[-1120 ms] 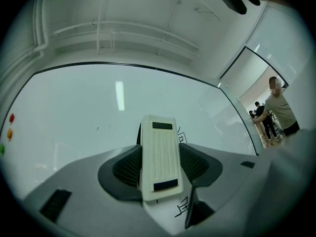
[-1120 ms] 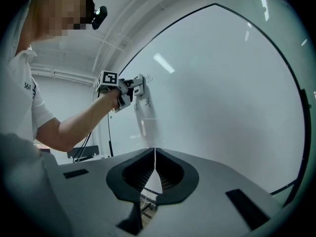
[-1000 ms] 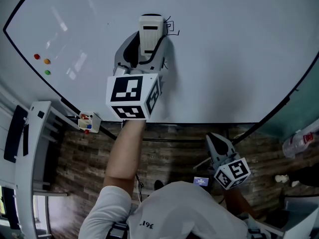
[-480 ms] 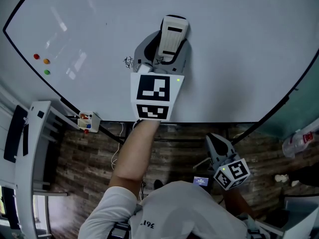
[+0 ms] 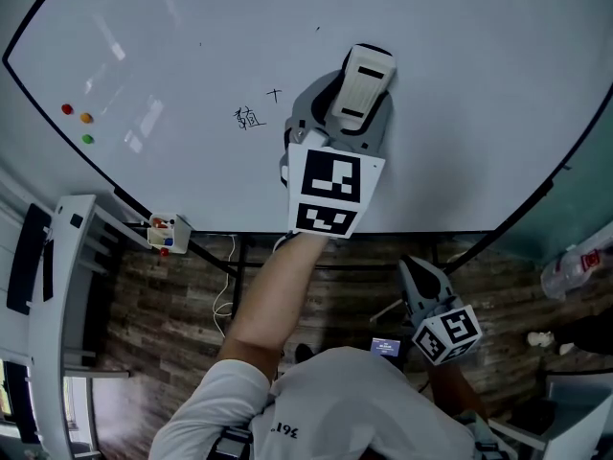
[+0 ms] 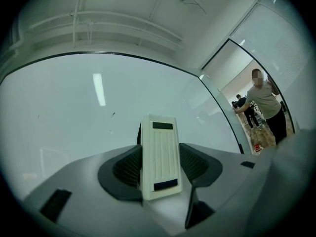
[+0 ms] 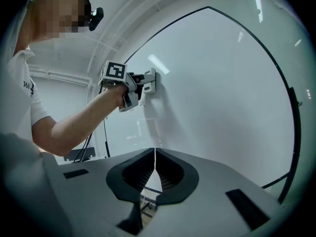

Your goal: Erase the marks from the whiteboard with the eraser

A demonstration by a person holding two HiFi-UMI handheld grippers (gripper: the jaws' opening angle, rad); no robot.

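Note:
A large whiteboard [image 5: 460, 84] fills the upper head view. My left gripper [image 5: 356, 89] is shut on a cream eraser [image 5: 358, 82] and presses it flat against the board. The eraser [image 6: 159, 154] stands upright between the dark jaws in the left gripper view. Black marks [image 5: 249, 117] and a small cross [image 5: 275, 94] remain on the board to the left of the eraser. My right gripper [image 5: 420, 278] hangs low below the board's bottom edge, jaws shut with nothing in them [image 7: 155, 169]. In the right gripper view the left gripper [image 7: 148, 83] shows against the whiteboard [image 7: 222, 83].
Red, orange and green magnets [image 5: 80, 118] sit at the board's left. A small tray with markers [image 5: 165, 235] hangs at the lower left edge. A white rack [image 5: 57, 295] stands at the left on the wood floor. People [image 6: 261, 102] stand in a doorway at the right.
My left gripper has slid the eraser rightward across the board, uncovering the marks at its left. The marks near the eraser's earlier top right spot are gone. The right gripper stayed put.

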